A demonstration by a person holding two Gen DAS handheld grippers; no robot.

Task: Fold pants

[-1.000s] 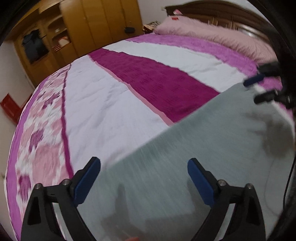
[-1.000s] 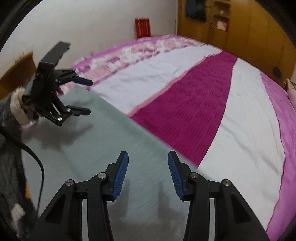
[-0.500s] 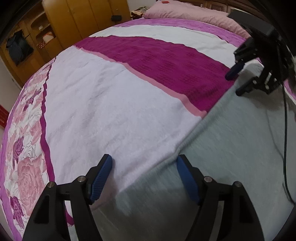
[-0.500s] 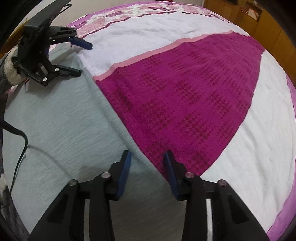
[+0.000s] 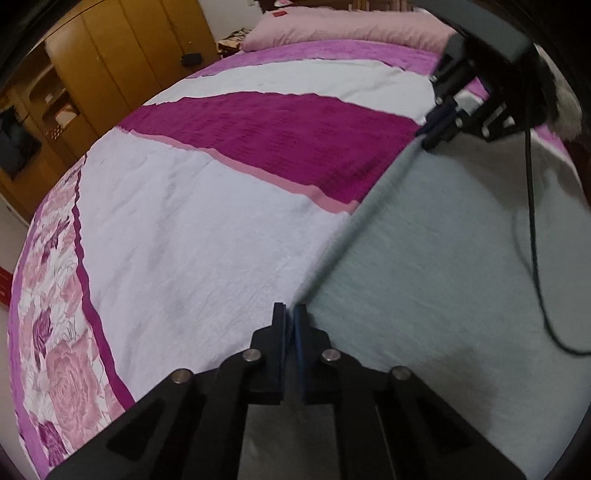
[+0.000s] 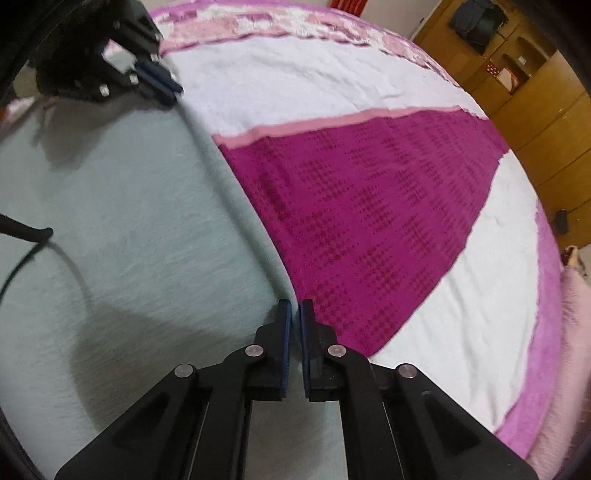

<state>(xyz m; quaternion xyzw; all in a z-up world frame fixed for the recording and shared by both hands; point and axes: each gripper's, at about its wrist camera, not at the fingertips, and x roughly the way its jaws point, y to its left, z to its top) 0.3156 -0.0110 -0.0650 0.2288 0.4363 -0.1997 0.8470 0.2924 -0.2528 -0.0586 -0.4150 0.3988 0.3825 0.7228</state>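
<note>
- The grey pants (image 5: 443,266) lie spread flat on the bed's quilt (image 5: 184,240), which has white, magenta and floral-pink stripes; their long straight edge runs across the white and magenta bands.
- The left gripper (image 5: 290,314) points down at that edge, its blue pads clenched on the hem; the cloth spreads away to its right.
- The right gripper (image 6: 294,310) is clamped on the same edge farther along; from its camera the cloth spreads to the left and the magenta stripe lies just to the right.
- Each gripper appears in the other's view at the far end of the taut edge.
- A black cable (image 5: 532,229) trails over the pants.
- A wooden wardrobe (image 5: 110,66) stands beyond the bed, and a pink pillow (image 5: 332,29) lies at its head.
</note>
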